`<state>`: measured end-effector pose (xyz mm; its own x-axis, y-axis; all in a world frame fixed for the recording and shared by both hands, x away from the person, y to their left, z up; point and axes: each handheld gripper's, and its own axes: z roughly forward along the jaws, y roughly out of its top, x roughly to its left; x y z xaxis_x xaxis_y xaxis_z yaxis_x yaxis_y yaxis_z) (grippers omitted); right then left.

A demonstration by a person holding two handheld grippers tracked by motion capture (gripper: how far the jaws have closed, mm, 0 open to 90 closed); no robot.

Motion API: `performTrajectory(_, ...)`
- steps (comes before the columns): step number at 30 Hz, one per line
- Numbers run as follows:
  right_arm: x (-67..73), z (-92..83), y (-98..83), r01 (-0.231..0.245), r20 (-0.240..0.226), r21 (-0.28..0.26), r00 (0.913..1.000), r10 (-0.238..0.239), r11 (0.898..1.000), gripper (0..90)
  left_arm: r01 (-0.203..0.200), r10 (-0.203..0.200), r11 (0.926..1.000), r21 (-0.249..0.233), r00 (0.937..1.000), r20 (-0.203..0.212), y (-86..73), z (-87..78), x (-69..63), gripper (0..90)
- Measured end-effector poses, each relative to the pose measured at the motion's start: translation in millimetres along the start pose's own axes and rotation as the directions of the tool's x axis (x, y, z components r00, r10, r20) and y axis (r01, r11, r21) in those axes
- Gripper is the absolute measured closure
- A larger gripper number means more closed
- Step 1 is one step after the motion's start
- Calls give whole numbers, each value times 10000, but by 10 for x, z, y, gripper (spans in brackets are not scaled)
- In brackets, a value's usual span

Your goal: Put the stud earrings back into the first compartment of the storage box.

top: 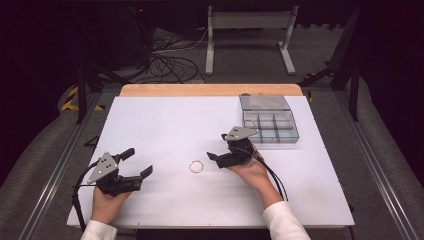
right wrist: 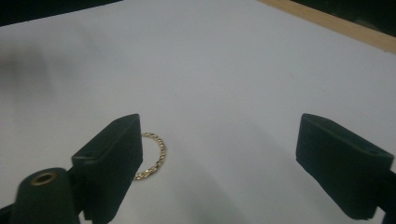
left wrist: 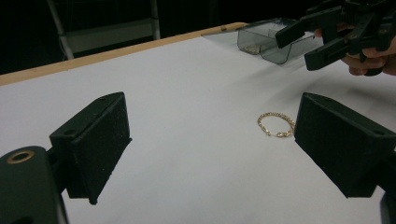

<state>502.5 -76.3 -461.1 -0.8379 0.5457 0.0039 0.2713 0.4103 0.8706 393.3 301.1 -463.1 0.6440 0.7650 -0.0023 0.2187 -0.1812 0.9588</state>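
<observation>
Shiny gold metal chain (top: 196, 166) on matt white table (top: 165, 125); fingers (left wrist: 100, 140) rough black.

Gold chain bracelet (top: 196, 166), closed in a small loop, lying flat on the white bench (top: 165, 125), well apart from the compartment box (top: 267, 120)

White table (top: 165, 120) with gold bracelet (top: 195, 166) and clear compartment box (top: 268, 121).

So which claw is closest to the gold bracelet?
The right claw, the one by the clear box. It sits just beside the gold bracelet. The left claw is farther away, near the table's front-left.
</observation>
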Motion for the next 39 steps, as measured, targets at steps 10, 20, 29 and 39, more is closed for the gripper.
performTrajectory(10, 258, 144, -57, 854, -1236, 392, 9891, -799, 9956, 363, -49, 49, 10000, 47, 10000, 7, 2, -1, -1, 111)
performTrajectory(20, 446, 324, -118, 1268, -1670, 742, 9795, -1130, 9891, 557, -25, 25, 10000, -25, 10000, -27, 0, -9, 3, 111)
performTrajectory(29, 542, 445, -92, 1508, -1820, 1194, 9750, -1276, 9813, 631, -90, 90, 9999, 59, 10000, 21, -4, -5, 13, 113)
performTrajectory(39, 562, 527, -97, 1615, -1732, 1811, 9762, -1302, 9701, 683, -23, 23, 10000, 58, 10000, 33, -7, 4, 12, 113)
